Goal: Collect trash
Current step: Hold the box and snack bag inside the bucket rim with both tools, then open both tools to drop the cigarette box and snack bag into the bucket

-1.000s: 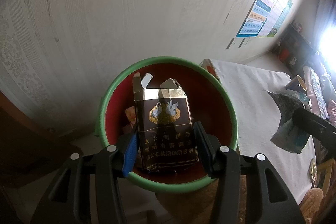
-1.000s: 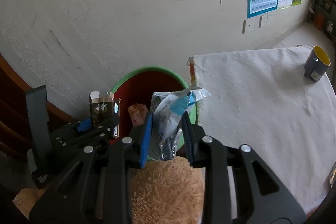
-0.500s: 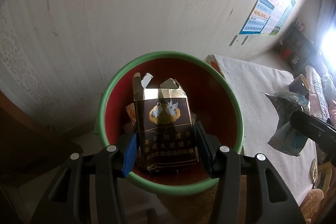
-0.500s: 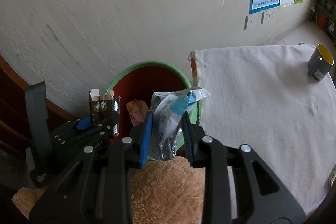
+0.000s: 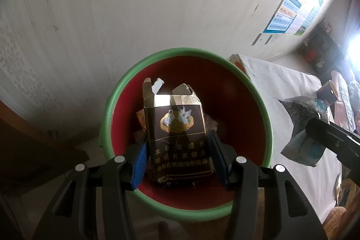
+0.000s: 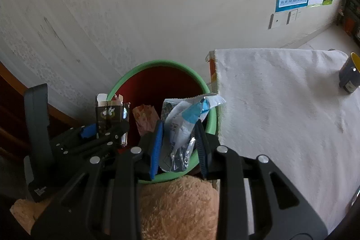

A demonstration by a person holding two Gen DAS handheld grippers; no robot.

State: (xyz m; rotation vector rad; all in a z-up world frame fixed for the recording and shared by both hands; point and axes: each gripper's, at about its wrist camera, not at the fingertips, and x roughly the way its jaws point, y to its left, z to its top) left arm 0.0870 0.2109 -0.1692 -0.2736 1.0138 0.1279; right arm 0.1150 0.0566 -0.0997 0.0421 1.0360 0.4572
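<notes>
Cigarette pack [image 5: 177, 136] between left claw [image 5: 177, 159] pads

My left fingers pinch an upright, torn-open brown cigarette pack [image 5: 177, 134] over the green-rimmed red bin [image 5: 258, 91]. My right ones pinch a crumpled blue-and-white wrapper [image 6: 182, 127] above its rim.

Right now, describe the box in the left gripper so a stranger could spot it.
Find the green-rimmed bin by the wall. Above it the left gripper holds a dark brown cigarette box. Its torn-open top, gold band and two white birds set it apart from the wrapper beside it.
</notes>
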